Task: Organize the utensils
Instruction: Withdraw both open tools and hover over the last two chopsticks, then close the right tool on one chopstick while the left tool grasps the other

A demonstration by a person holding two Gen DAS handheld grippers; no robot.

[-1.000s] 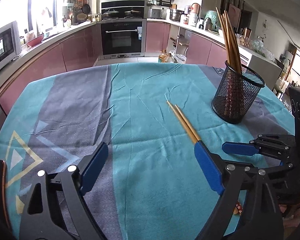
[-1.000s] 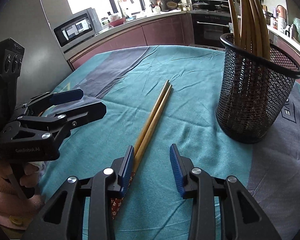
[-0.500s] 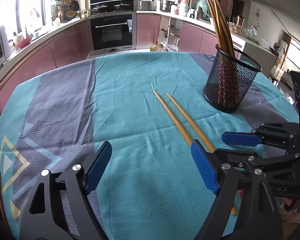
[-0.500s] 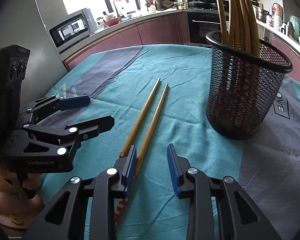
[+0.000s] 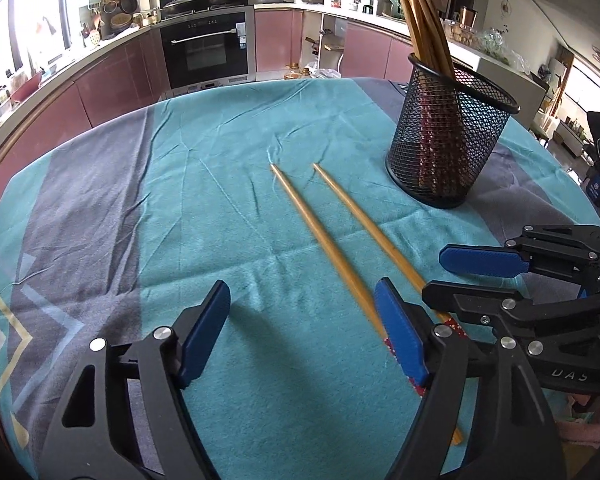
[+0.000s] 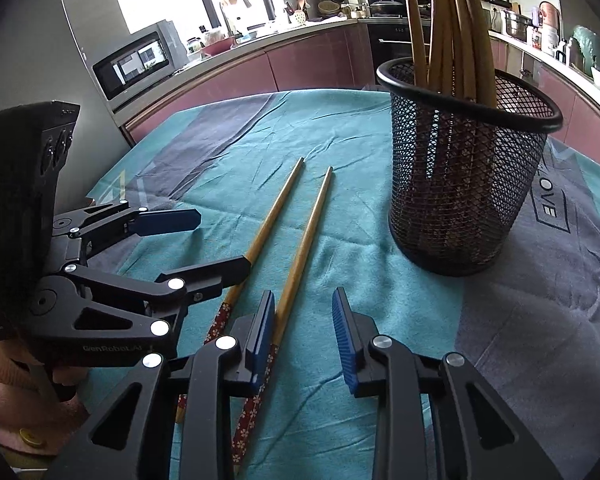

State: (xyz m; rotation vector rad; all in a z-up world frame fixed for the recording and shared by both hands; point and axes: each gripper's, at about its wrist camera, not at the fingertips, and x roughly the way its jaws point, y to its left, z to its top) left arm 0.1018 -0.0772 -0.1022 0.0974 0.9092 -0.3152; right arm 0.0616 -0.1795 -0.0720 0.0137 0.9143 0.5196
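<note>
Two wooden chopsticks (image 5: 332,236) with red patterned ends lie side by side, a little apart, on the teal tablecloth; they also show in the right wrist view (image 6: 296,240). A black mesh holder (image 5: 448,136) with several chopsticks stands upright to their right, also seen in the right wrist view (image 6: 464,176). My left gripper (image 5: 300,332) is open and empty, low over the cloth left of the chopsticks' handle ends. My right gripper (image 6: 304,328) is open and empty, its left finger over the right chopstick's handle end. Each gripper shows in the other's view.
The round table's cloth (image 5: 160,200) has grey and teal bands. Kitchen counters, an oven (image 5: 204,48) and a microwave (image 6: 136,64) stand beyond the table edge. The holder stands close to the right of the chopsticks.
The two chopsticks have spread apart from lying together. Both grippers have shifted nearer the handle ends; the right jaws opened slightly wider.
</note>
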